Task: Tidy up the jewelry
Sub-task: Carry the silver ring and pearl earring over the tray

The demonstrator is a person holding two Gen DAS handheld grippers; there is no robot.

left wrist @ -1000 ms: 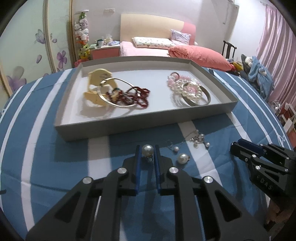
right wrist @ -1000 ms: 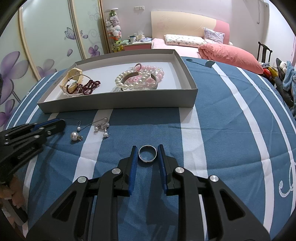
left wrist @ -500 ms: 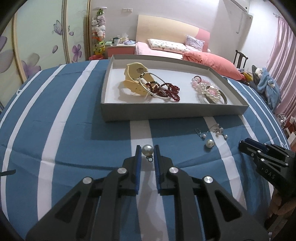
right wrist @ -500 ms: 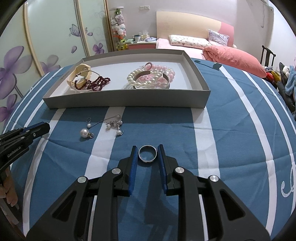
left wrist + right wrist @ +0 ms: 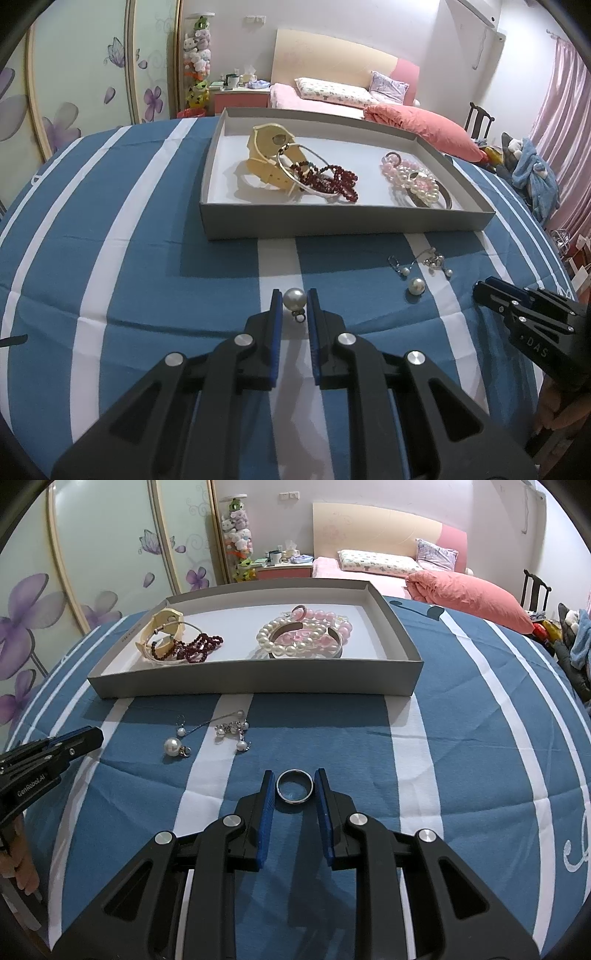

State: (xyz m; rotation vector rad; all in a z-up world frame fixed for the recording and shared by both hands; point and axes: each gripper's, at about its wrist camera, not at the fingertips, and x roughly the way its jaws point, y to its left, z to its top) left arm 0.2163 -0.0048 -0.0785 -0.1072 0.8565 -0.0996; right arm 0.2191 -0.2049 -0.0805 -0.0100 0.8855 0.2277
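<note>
Left gripper (image 5: 294, 300) is pinching a pearl earring (image 5: 294, 298) above the tabletop (image 5: 155, 258); right gripper (image 5: 295, 786) is clamping a ring (image 5: 294, 786). Both are light, hard, slippery; the round pearl is probably rolling easily, so gripping across its middle suits. Tray (image 5: 332, 223) is sitting ahead.

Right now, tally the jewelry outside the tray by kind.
Big pearl earrings: 2, one in left gripper, one on cloth
Small dangly earrings: 2, tangled, count unsure
Ring: 1, in right gripper
Total: 5
</note>
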